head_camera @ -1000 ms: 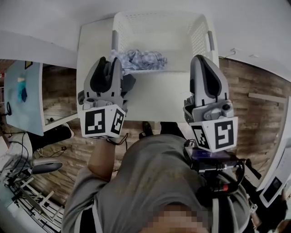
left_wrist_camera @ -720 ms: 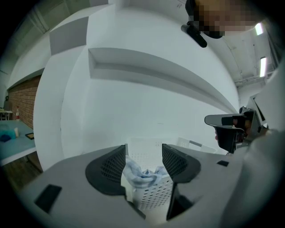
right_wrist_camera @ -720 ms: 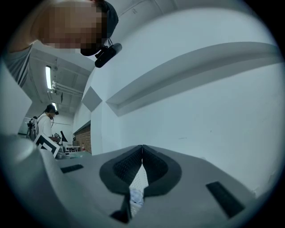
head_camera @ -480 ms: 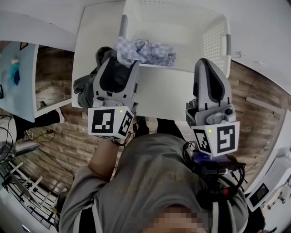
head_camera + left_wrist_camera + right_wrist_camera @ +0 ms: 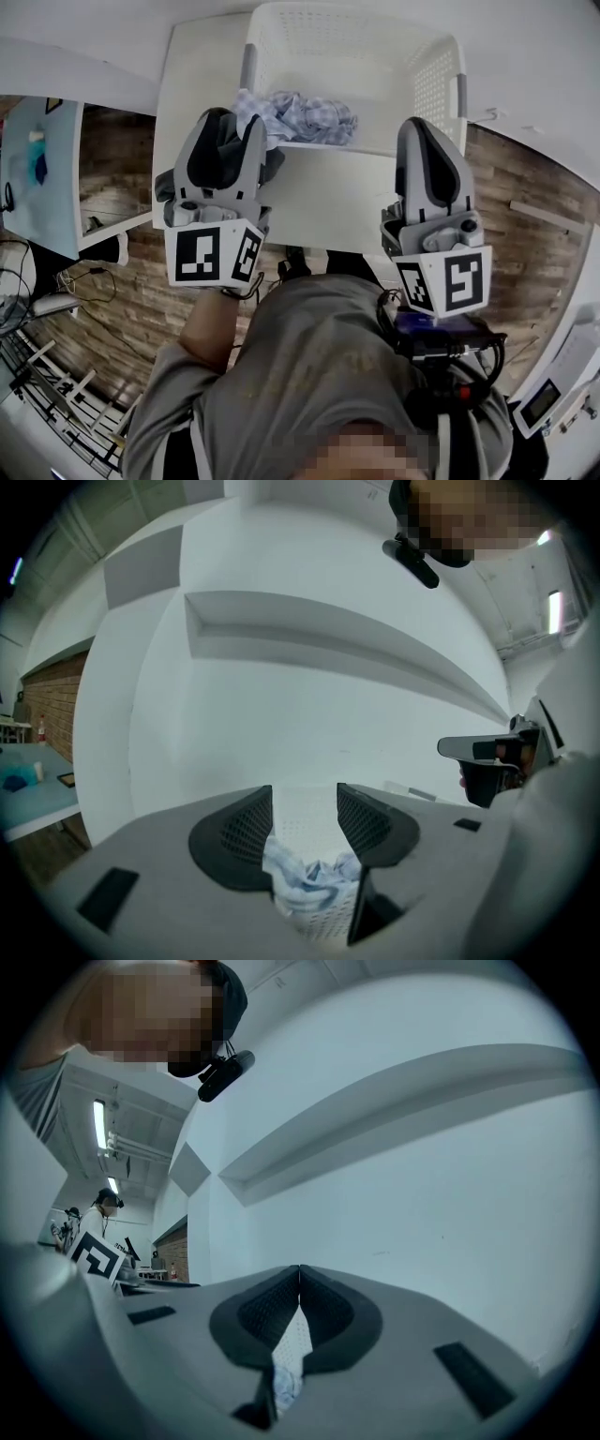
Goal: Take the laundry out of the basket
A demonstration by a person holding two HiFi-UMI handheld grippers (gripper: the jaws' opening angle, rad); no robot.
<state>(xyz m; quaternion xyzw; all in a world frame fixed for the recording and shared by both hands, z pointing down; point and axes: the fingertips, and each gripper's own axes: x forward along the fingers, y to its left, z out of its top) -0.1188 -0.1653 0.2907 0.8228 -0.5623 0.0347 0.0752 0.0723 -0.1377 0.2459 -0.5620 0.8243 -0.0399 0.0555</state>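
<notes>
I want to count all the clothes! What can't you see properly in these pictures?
- Dark garment: head view, mostly hidden under the left tongs, whose jaws have just been closing with nothing between them.
- Anything beneath the checked cloth in the laundry basket: head view, the cloth covers it.
- Basket contents, right gripper view: the shut right tongs leave only a sliver.

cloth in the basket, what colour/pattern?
Pale blue-and-white check. The cloth lies crumpled in the white basket, near-left corner. Head view shows it best.
</notes>
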